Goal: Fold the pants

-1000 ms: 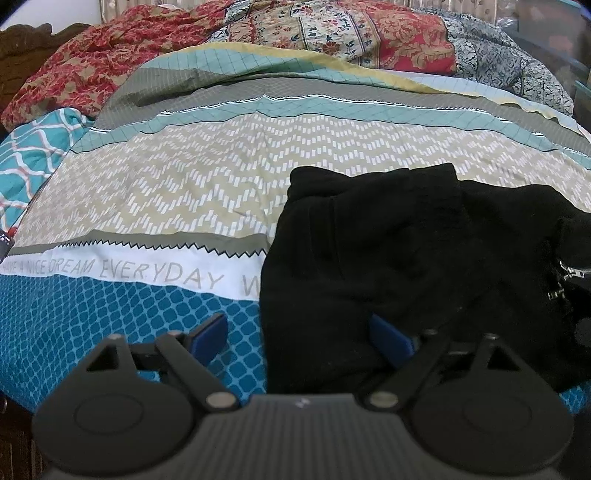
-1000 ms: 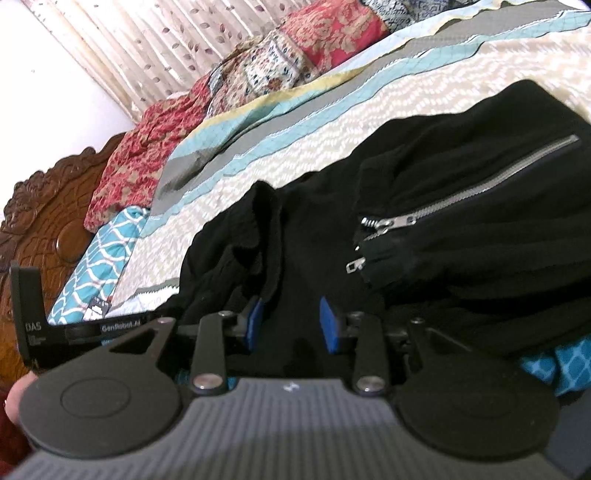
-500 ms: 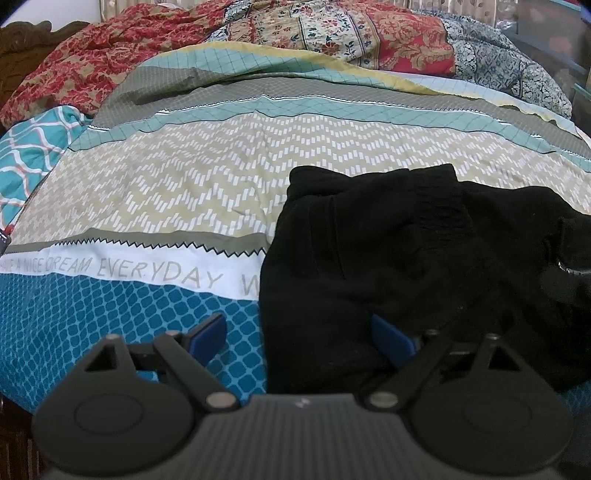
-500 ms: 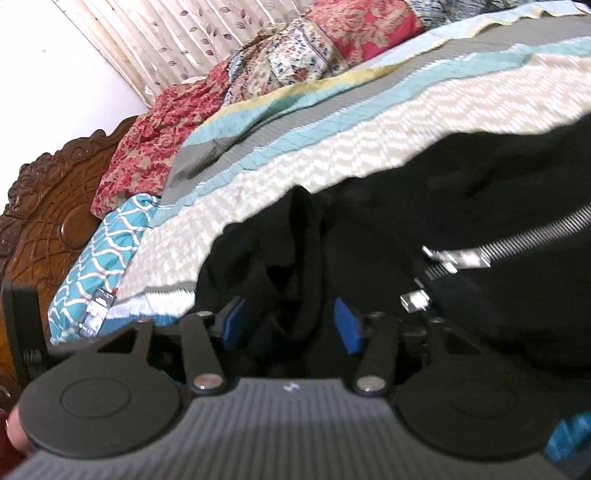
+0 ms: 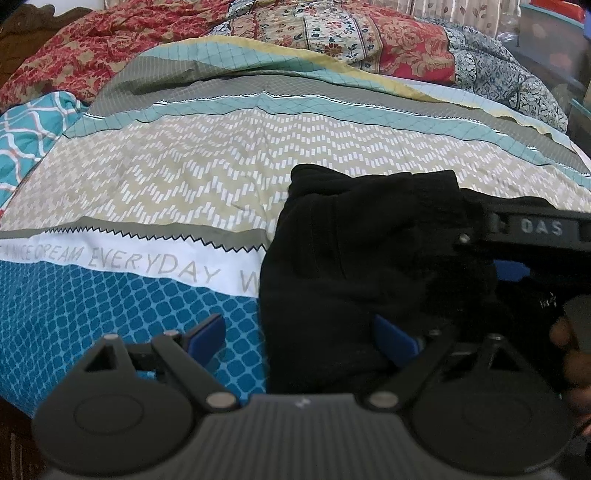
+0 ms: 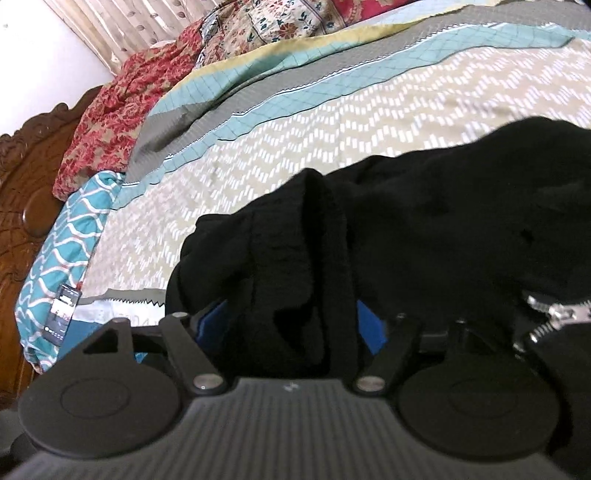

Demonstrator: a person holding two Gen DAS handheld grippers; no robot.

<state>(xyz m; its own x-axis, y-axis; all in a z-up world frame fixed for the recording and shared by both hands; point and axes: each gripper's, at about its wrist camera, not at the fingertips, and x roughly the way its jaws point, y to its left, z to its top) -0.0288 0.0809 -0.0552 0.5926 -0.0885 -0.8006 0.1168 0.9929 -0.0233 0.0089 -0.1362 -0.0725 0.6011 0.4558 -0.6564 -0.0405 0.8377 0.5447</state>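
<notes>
Right claw (image 6: pixel 291 325) just opening wide – black pants (image 6: pixel 424 229) bunched between, loose (not pinched). Left claw (image 5: pixel 299 334) open too, straddling the pants' edge on the bed (image 5: pixel 184 177). Ready for grabbing.

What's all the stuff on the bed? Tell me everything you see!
pants: one, black, bunched on the bedsheet, near edge
zipper: one, silver, on the pants, right side
bedsheet: one, teal, beige and grey bands, covering the bed
quilt: one, red floral patchwork, far end
phone: one, dark, on the teal patterned cloth
headboard: one, carved brown wood
left gripper: jaws open
right gripper: jaws just opening, pants fold between
</notes>
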